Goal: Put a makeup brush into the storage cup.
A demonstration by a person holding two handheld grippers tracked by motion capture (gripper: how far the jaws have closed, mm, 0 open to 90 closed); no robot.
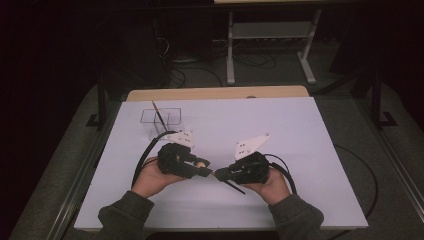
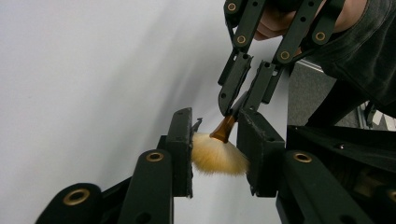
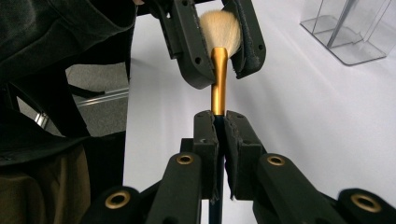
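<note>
A makeup brush (image 3: 218,84) with a gold ferrule, a dark handle and a pale fluffy head (image 2: 217,156) hangs level between the two grippers, just above the white table (image 1: 280,130). My right gripper (image 3: 218,115) is shut on the handle right behind the ferrule; the handle's tail (image 1: 234,187) sticks out behind it. My left gripper (image 2: 215,119) faces it tip to tip. Its jaws stand a little apart around the bristle head, and the hairs brush both pads without looking squeezed. In the high view the left gripper (image 1: 206,167) and right gripper (image 1: 220,174) meet near the table's front centre.
A clear plastic holder (image 1: 161,120) stands at the back left of the table with a thin stick-like brush (image 1: 157,112) leaning in it; it shows as a clear box (image 3: 355,32) in the right gripper view. A table frame (image 1: 270,45) stands beyond the far edge.
</note>
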